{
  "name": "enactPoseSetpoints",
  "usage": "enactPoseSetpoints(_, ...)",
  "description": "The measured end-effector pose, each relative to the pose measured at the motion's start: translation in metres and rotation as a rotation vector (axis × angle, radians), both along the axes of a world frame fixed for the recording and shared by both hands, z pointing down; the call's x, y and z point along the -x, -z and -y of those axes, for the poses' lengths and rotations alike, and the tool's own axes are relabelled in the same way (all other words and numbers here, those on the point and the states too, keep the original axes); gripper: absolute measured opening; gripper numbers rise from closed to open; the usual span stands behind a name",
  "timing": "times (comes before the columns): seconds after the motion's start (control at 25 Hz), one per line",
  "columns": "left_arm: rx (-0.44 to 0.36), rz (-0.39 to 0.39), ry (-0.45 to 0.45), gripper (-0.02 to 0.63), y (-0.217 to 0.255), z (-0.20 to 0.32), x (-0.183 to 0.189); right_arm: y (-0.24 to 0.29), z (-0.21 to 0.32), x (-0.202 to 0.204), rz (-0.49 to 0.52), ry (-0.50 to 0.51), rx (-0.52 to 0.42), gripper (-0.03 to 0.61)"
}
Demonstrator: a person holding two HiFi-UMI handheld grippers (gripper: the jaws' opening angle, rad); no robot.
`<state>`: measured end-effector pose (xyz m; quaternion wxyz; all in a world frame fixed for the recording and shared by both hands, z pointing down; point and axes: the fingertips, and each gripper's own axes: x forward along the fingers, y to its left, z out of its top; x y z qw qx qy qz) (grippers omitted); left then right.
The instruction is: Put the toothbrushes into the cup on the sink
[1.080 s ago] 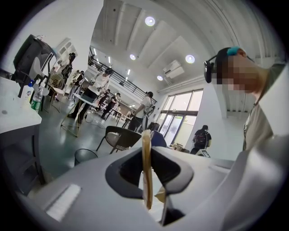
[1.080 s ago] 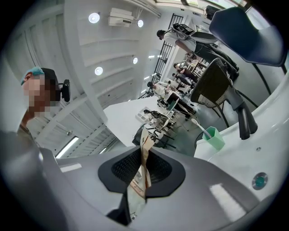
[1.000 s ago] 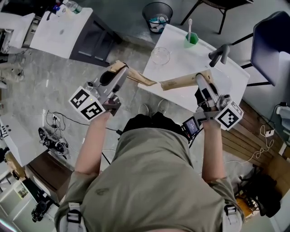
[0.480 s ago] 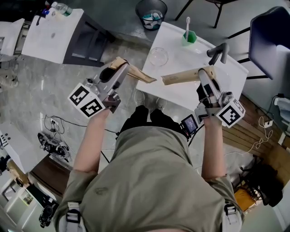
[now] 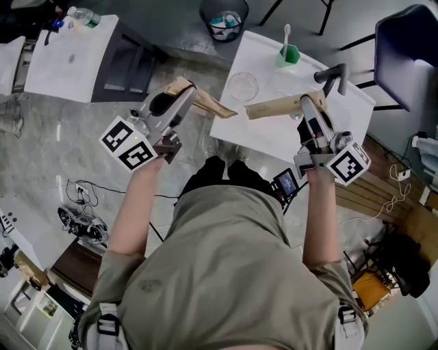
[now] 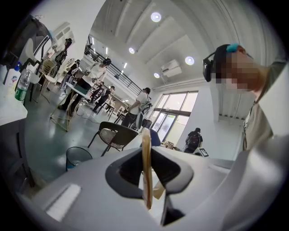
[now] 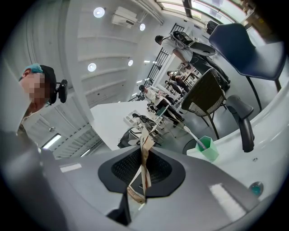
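The wrapping of the left packet (image 5: 213,109) and the right packet (image 5: 274,108) hides whatever lies inside, and the print on the right packet's end is too small to read. The blue chair (image 5: 404,48) and the waste bin (image 5: 224,17) are cut off by the head view's edges. The people (image 6: 97,81) far down the hall are too small to make out.

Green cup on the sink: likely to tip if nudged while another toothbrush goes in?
Probably tippy: the green cup looks like small plastic, so likely light. The toothbrush standing tall out of it raises its balance point. On the smooth white sink it may slide rather than grip.
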<state>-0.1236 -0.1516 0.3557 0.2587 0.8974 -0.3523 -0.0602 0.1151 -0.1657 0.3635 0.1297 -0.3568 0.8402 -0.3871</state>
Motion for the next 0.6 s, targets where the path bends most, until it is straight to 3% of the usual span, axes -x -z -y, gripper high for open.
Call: enactPoseSetpoints(0.6,0.041,0.005,-0.021,0.049,-0.012,0.007,0.01,-0.024,0.036,0.017,-0.023,-0.008,0.026,0.043)
